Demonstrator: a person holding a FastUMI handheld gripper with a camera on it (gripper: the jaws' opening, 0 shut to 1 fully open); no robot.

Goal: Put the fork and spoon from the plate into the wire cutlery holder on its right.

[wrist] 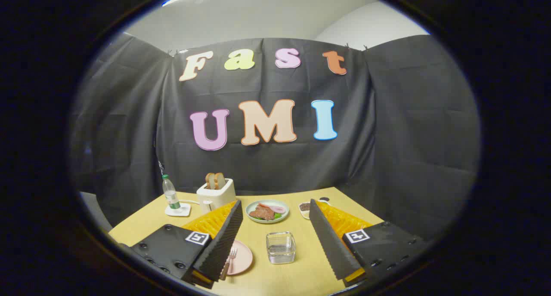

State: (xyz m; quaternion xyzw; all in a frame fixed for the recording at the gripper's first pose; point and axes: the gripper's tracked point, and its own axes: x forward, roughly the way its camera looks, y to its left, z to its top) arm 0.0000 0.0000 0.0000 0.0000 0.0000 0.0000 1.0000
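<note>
Two fingers of the gripper (pixel 275 220) stand spread wide apart above the table (pixel 301 270), with nothing held between them. The pink plate (pixel 242 257) lies just ahead of the left finger, partly covered by it. The fork (pixel 229 261) rests on the plate with its long axis running roughly away from the gripper, tines at the far end, handle near and passing under the left finger. The spoon cannot be made out. The wire holder (pixel 280 247) stands just right of the plate, upright, between the fingers. Beyond it lie a food dish (pixel 267 211), a toaster (pixel 216 194) and a bottle (pixel 171 193).
</note>
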